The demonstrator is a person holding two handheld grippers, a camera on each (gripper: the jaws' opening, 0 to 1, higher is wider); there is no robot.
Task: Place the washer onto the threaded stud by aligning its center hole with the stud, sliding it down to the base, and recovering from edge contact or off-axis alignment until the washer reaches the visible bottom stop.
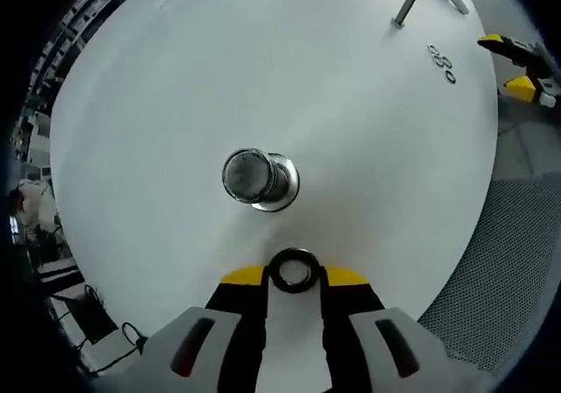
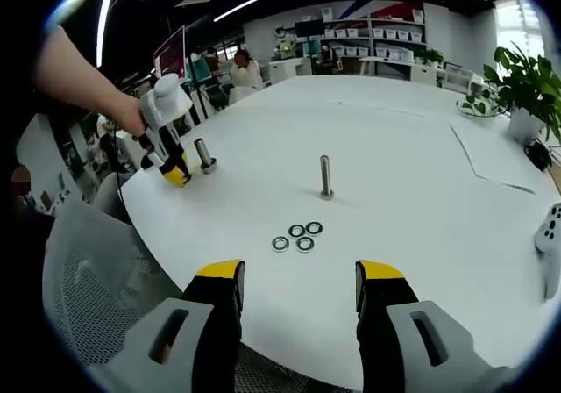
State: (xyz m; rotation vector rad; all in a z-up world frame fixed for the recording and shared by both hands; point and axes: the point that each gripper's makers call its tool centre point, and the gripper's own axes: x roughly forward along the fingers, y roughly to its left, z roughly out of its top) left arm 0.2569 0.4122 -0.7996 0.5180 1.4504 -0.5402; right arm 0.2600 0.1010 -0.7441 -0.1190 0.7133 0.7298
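Observation:
A dark metal washer [image 1: 273, 272] sits pinched between the yellow tips of my left gripper [image 1: 294, 275], which is shut on it. Just beyond the tips stands a threaded stud [image 1: 252, 175] on its round base, seen almost end-on; the washer is short of it and apart from it. In the right gripper view a hand holds the left gripper [image 2: 174, 170] close beside that stud [image 2: 204, 156] at the table's left edge. My right gripper [image 2: 298, 289] hovers open over the near edge with nothing between its jaws.
A second stud [image 2: 325, 177] stands mid-table with several loose washers [image 2: 297, 236] in front of it. The white round table [image 2: 394, 165] also carries a sheet of paper [image 2: 491, 152] and a white controller [image 2: 550, 228]. Mesh chairs [image 2: 96, 261] crowd the near edge.

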